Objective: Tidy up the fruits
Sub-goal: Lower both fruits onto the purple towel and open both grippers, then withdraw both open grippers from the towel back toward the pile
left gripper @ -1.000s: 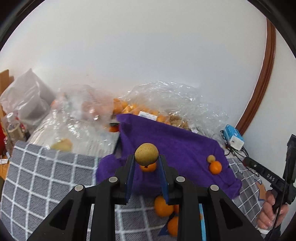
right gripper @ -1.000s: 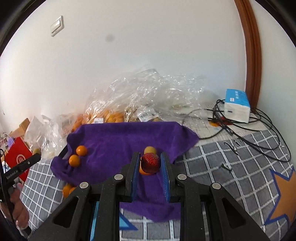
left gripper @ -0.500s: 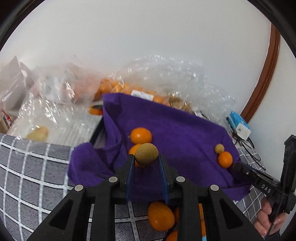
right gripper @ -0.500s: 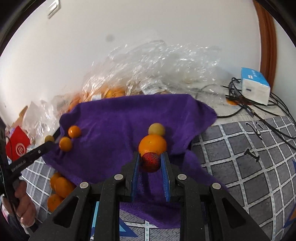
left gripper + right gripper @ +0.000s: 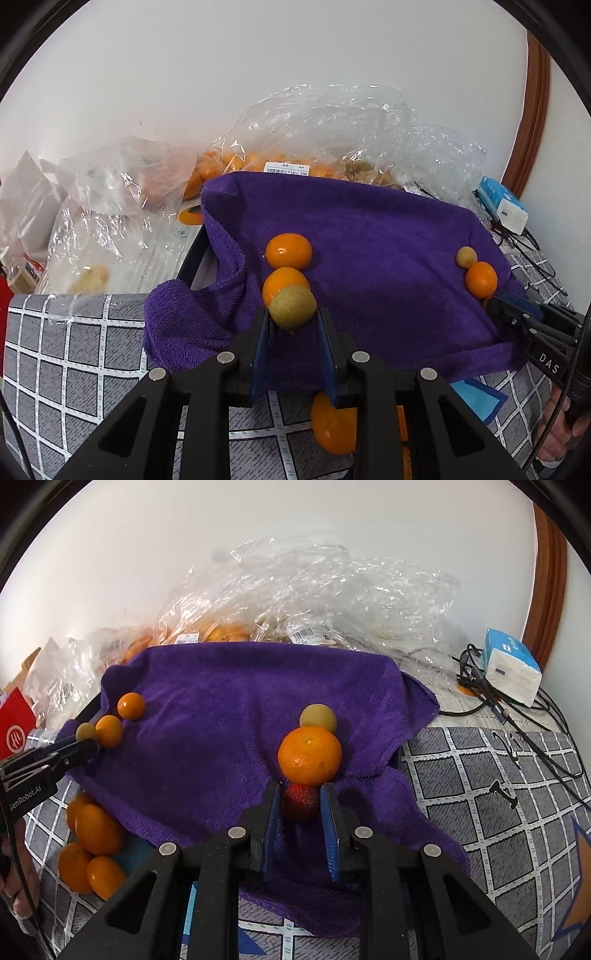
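Observation:
A purple towel (image 5: 369, 236) (image 5: 229, 701) covers a raised tray. My left gripper (image 5: 292, 321) is shut on a small tan-green round fruit (image 5: 292, 307), held just in front of two oranges (image 5: 289, 252) at the towel's left side. My right gripper (image 5: 300, 801) is shut on a small dark red fruit (image 5: 301, 802), just in front of a big orange (image 5: 309, 755) with a tan fruit (image 5: 317, 718) behind it. In the left wrist view the right gripper (image 5: 496, 304) shows at the right by another orange (image 5: 481, 279) and tan fruit (image 5: 466, 257).
Clear plastic bags (image 5: 332, 125) of oranges and other fruit lie behind the towel against the wall. Several loose oranges (image 5: 94, 845) lie on the grey checked cloth (image 5: 498, 794) in front of the towel. A blue-white box (image 5: 511, 672) and cables (image 5: 524, 716) sit at the right.
Both grippers sank and came closer to the towel, each still holding its fruit. The fruits on the towel now look larger and nearer.

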Action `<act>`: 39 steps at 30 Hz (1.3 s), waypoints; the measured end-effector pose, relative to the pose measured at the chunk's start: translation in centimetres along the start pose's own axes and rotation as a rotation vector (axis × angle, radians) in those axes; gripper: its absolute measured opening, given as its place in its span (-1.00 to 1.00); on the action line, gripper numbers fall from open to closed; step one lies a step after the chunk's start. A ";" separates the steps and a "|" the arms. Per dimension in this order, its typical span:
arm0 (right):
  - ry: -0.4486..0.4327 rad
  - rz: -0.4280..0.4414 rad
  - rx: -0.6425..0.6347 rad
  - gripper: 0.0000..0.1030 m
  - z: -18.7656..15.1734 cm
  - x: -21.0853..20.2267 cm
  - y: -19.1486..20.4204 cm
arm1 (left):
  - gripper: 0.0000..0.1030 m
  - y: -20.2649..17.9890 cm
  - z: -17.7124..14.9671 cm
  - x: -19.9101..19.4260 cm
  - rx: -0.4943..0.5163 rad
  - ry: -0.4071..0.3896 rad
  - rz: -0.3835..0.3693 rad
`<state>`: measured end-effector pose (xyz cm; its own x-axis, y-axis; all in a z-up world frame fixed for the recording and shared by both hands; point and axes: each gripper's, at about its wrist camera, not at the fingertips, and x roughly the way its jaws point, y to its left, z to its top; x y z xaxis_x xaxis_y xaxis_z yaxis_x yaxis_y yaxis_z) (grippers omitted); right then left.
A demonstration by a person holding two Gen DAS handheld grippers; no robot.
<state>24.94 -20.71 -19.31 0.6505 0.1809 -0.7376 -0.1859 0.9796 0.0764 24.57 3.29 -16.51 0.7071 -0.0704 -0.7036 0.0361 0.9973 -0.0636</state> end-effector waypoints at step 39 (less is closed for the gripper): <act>-0.096 -0.033 0.065 0.04 -3.1 -10.7 -0.5 | -0.03 2.2 1.3 -7.7 -0.141 -0.192 -0.127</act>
<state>15.79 -23.45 -13.56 0.7234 0.1525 -0.6733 -0.1164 0.9883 0.0987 20.09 6.05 -10.28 0.8245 -0.1762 -0.5376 0.0438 0.9673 -0.2498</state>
